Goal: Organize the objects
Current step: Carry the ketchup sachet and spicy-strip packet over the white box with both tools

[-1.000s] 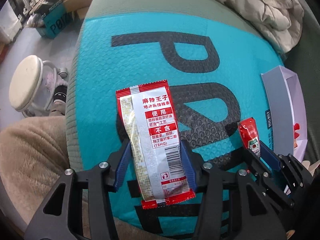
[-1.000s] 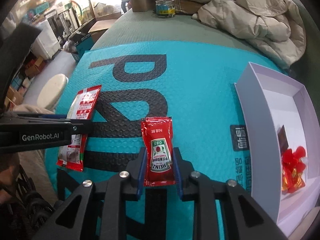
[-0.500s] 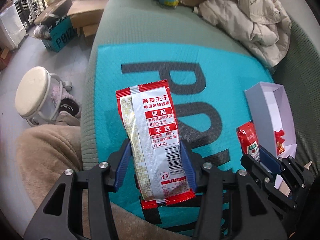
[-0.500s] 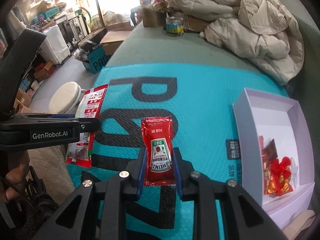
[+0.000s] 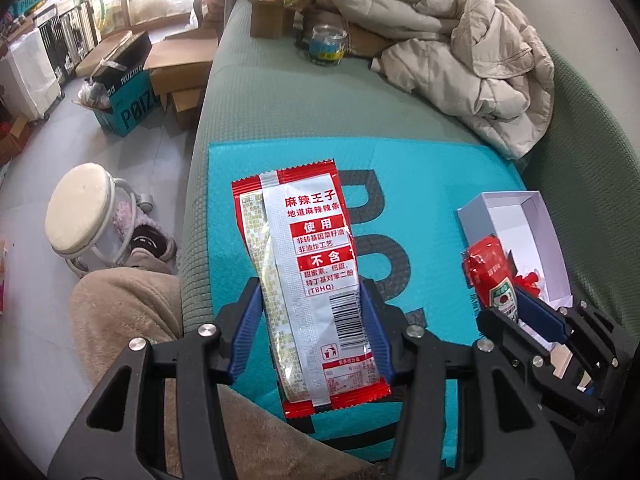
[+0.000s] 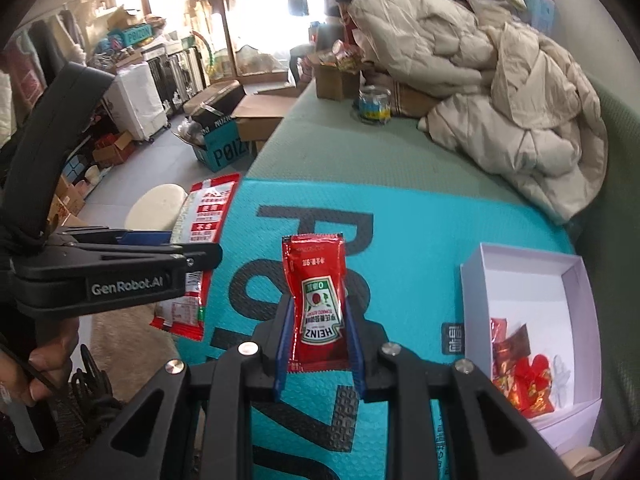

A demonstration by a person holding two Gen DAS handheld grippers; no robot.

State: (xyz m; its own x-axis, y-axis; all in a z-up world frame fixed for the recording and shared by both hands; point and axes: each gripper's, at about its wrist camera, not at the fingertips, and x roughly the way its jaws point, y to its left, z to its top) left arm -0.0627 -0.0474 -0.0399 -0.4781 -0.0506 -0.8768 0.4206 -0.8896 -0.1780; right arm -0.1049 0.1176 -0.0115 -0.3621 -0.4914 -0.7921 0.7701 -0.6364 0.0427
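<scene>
The left gripper pinches a flat, glossy spicy-strip snack packet between its blue-padded fingers, gripping the long edges near the lower half; the packet is silver with red crimped ends, red Chinese print and a barcode, and it stands up off the surface, its foil slightly creased along one side. The right gripper is closed on a small red Heinz ketchup sachet, a soft, puffy plastic pouch with serrated ends and a white-and-green label, held by its lower part with the top rising free. Both packets are lifted above a teal bubble mailer, whose dimpled plastic skin carries large black lettering and lies flat on a grey-green, coarsely woven sofa cushion. To the right on the mailer's edge sits a shallow white cardboard box, rectangular and open-topped, with a cluster of crinkled red and dark wrappers gathered in its near end. At the back of the cushion a quilted beige down jacket is heaped in rumpled folds, beside a small round glass jar. On the floor to the left stands a round cream-topped stool, and further off a teal cardboard carton.
</scene>
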